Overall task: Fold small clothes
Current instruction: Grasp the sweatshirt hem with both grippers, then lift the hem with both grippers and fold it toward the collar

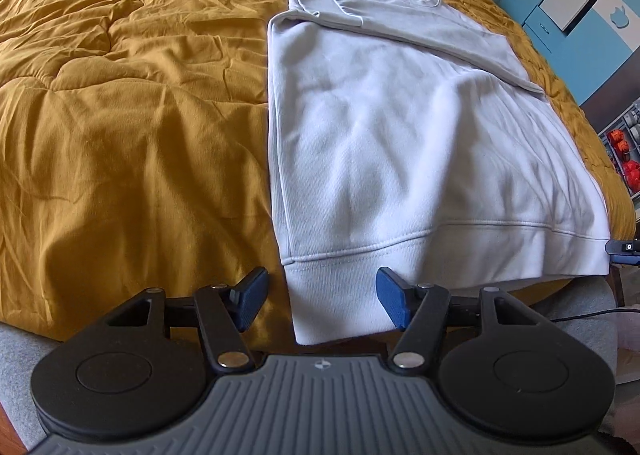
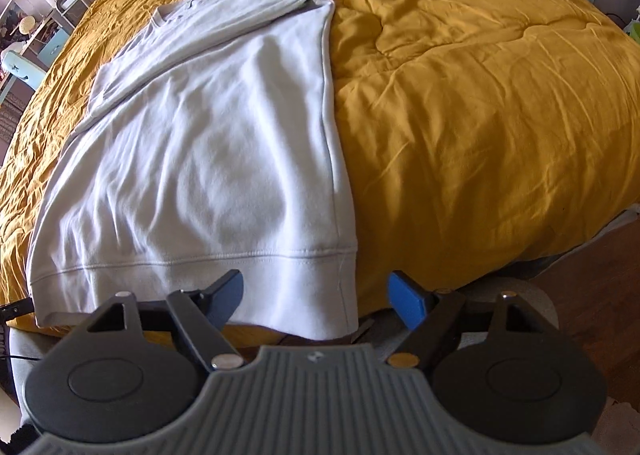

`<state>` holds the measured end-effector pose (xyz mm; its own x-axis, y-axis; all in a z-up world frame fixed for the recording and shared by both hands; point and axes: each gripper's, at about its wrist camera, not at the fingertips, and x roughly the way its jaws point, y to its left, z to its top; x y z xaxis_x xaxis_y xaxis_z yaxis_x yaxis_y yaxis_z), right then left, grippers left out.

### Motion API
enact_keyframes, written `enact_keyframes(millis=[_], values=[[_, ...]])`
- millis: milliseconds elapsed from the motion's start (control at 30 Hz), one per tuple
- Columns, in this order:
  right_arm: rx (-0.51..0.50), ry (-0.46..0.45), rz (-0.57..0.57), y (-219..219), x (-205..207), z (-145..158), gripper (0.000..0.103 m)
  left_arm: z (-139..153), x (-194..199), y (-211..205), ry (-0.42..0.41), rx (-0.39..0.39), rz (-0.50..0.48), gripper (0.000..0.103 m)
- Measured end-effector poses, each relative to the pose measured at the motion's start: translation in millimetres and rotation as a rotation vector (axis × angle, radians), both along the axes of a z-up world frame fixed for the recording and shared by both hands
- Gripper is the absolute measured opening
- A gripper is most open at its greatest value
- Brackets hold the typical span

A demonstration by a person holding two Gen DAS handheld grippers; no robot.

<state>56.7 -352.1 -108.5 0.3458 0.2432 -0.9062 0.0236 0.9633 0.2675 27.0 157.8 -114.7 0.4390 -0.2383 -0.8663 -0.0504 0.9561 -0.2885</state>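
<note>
mustard quilt (image 1: pixel 120 103) across the bed, pale sweatshirt (image 1: pixel 380 143) lying flat on it, sleeves already folded in across the chest, hem hanging over the near edge. left gripper (image 1: pixel 320 301) released, jaws spread around the hem's left corner, not yet pinching. right gripper (image 2: pixel 318 299) likewise spread wide at the hem's right corner. probably midway: sleeves done, lengthwise fold of the body left.
</note>
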Motion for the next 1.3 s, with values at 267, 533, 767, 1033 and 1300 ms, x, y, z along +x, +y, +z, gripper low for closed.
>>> enact_keyframes(millis=[267, 533, 767, 1033, 1300], values=[[0.028, 0.004, 0.017, 1, -1, -4, 0.003, -14, 1, 16, 0.036, -0.165, 0.058, 0.041], [0.091, -0.059, 0.043, -2, -8, 15, 0.002, -10, -6, 25, 0.029, -0.166, 0.143, 0.004], [0.167, -0.124, 0.044, -7, -16, 36, 0.002, 5, -16, 19, -0.032, -0.126, 0.080, 0.004], [0.189, -0.144, 0.047, -6, -16, 43, 0.002, 26, -10, 10, -0.004, -0.079, -0.022, 0.004], [0.327, -0.184, 0.026, -15, -18, 44, 0.002, 41, -12, 24, -0.137, -0.281, 0.034, 0.003]])
